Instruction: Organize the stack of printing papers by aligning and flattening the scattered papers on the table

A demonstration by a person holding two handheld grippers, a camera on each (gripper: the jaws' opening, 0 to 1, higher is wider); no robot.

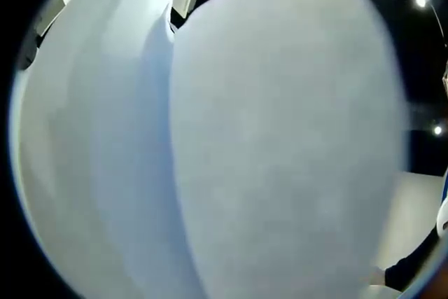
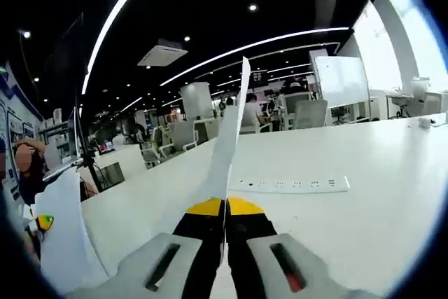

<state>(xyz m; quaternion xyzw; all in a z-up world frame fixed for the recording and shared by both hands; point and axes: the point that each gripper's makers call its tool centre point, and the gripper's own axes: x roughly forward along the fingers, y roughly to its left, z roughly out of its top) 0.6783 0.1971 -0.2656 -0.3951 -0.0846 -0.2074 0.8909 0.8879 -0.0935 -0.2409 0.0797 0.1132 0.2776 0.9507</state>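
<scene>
**Papers lifted off the table, edge-on in the right jaws**

Papers (image 1: 231, 145) fan across the left gripper view, blocking its jaws, so their state cannot be told. In the right gripper view, the right gripper (image 2: 225, 209) pinches a sheet (image 2: 229, 138) rising up centre frame above the white table (image 2: 364, 208); a power strip (image 2: 290, 185) lies right of it.

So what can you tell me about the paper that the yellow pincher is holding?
The sheet of paper is thin, plain and white. The right gripper is shut on its lower edge, between yellow-tipped black jaws. It stands upright, seen edge-on, so it looks like a narrow strip that rises to a point. It is lifted above the white table, and nothing else touches it.
</scene>
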